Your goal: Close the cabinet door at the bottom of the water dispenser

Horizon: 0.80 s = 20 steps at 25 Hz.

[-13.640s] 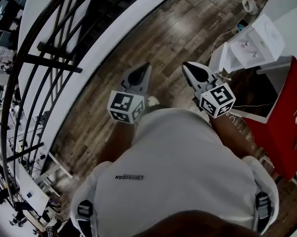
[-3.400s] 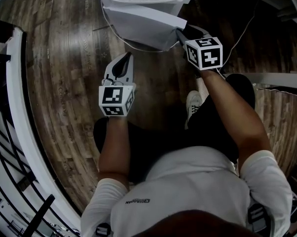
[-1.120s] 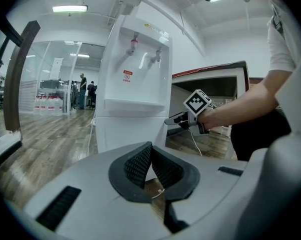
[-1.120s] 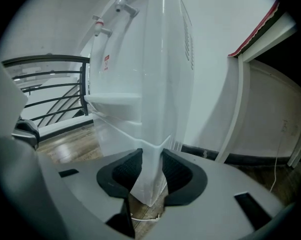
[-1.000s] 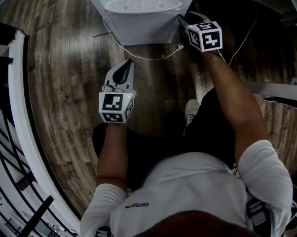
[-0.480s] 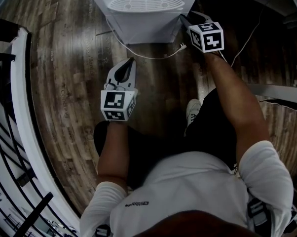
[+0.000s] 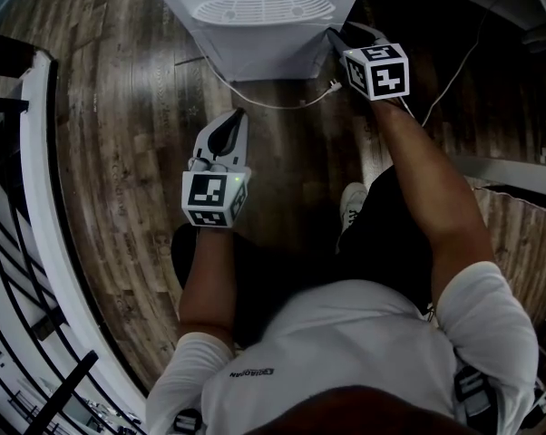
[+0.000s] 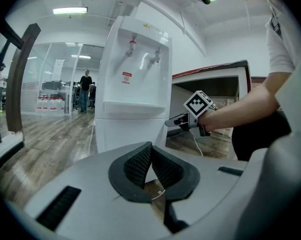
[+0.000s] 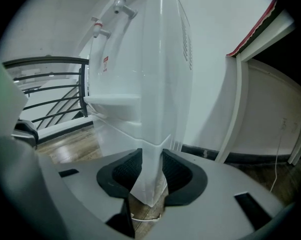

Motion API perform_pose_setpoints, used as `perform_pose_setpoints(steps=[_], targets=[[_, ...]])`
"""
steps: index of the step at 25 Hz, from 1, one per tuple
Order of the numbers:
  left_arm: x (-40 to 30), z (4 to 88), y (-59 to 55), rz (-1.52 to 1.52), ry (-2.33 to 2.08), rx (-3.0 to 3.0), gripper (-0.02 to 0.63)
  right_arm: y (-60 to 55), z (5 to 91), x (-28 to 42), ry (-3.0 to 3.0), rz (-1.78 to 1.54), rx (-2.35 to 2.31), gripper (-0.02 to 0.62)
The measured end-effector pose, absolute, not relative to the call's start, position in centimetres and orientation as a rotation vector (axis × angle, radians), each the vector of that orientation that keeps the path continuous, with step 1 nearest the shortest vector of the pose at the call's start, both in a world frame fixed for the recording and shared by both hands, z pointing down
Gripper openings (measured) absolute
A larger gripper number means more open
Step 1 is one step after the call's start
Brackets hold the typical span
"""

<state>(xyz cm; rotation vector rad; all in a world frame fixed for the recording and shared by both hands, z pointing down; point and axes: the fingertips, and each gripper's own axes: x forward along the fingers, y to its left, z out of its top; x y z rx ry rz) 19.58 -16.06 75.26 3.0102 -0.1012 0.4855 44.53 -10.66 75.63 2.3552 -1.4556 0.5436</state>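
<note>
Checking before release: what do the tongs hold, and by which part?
Right tongs grip the cabinet door by its free vertical edge, low down; left tongs hold nothing.

Head view downward — water dispenser (image 7: pixel 271 54) shared

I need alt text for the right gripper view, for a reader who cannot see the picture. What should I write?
The right gripper's black jaws are closed on the front corner edge of a tall white plastic water dispenser, seen close from below. Its two taps and a black metal railing over brown wooden floor show at the left.
</note>
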Motion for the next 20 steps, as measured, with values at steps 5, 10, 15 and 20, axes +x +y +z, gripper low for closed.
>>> perform_pose_setpoints(steps=[5,10,15,20], targets=[[19.7,75.2,-15.6,0.481,-0.119,2.977,-0.005,-10.1,75.3,43.4,-1.481,0.598,2.363,0.140],[20.3,75.0,-15.3,0.473,-0.142,2.939,-0.005,-10.8,75.3,40.9,-1.569,0.660,2.322,0.118],[20.4,74.2,-14.8,0.517,-0.193,2.906,-0.005,-12.5,75.3,36.5,-1.717,0.687,2.195,0.029],[20.0,71.1,-15.2,0.572,-0.247,2.970,-0.005,-12.8,74.6,32.7,-1.772,0.663,2.092,0.026]])
